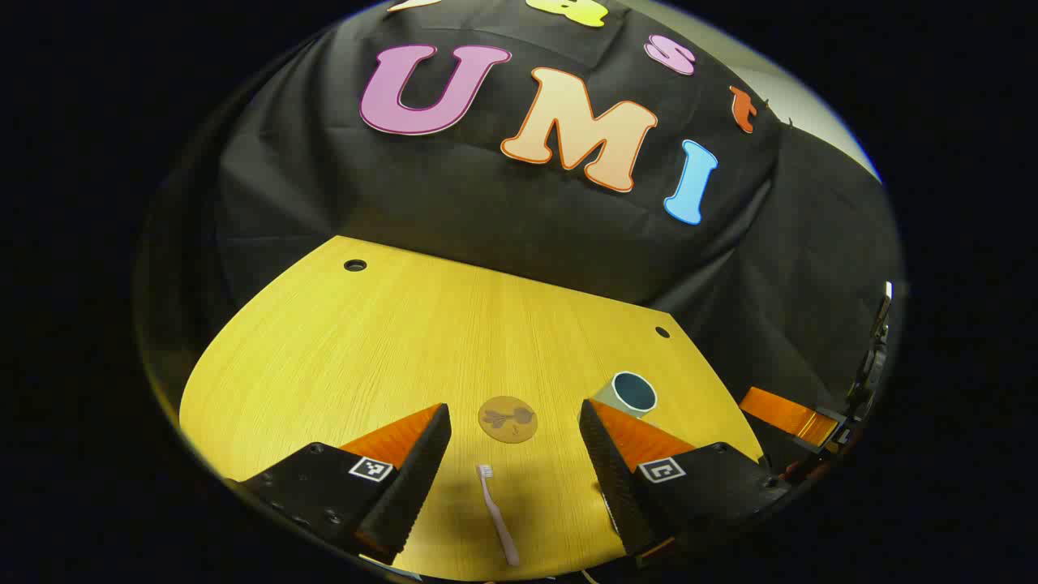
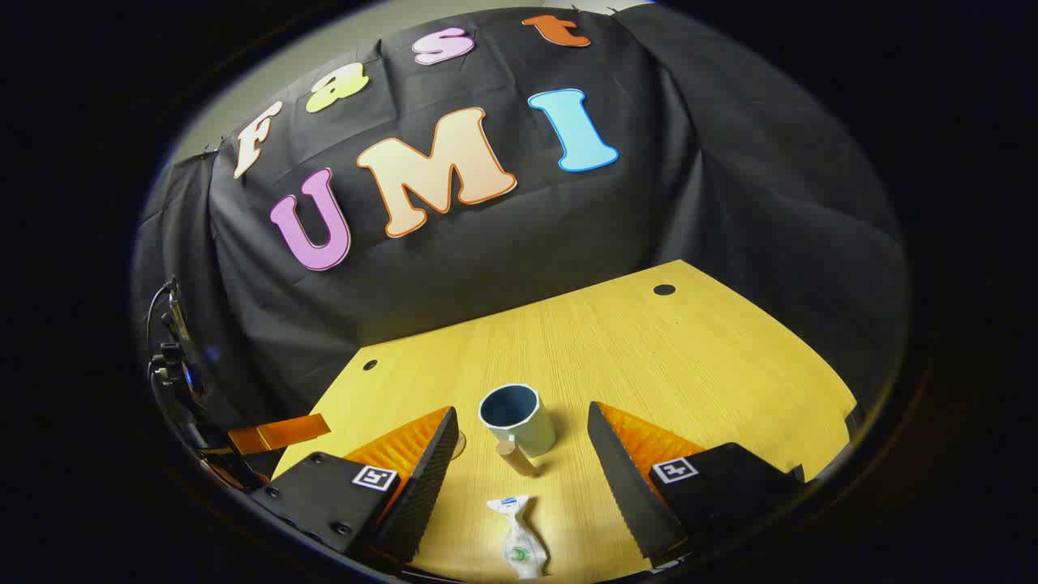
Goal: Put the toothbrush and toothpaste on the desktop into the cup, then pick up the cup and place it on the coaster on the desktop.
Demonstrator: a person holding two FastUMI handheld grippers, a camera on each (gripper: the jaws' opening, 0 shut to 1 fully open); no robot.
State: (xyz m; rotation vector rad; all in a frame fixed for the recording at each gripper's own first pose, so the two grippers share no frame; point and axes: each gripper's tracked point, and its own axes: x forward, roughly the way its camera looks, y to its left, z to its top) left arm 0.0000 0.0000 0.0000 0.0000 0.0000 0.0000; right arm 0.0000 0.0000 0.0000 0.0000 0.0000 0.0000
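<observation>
A pink toothbrush (image 1: 496,511) lies flat on the yellow desktop (image 1: 365,341), low between the fingers of my left gripper (image 1: 513,410), which is open and holds nothing. Just beyond it sits a round brown coaster (image 1: 508,418). The pale green cup (image 1: 628,393) stands upright to the right, partly behind one finger. In the right gripper view the cup (image 2: 519,418) stands straight ahead, with a short wooden handle (image 2: 515,456) pointing toward me. A crumpled white toothpaste tube (image 2: 519,539) lies near the bottom between the fingers of my right gripper (image 2: 522,411), open and empty.
The desktop (image 2: 689,357) has small round cable holes (image 1: 354,265) near its far corners. Black cloth hangs close behind the far edge. The other gripper (image 1: 787,414) shows at the right of the left gripper view, and at the left of the right gripper view as another gripper (image 2: 276,434).
</observation>
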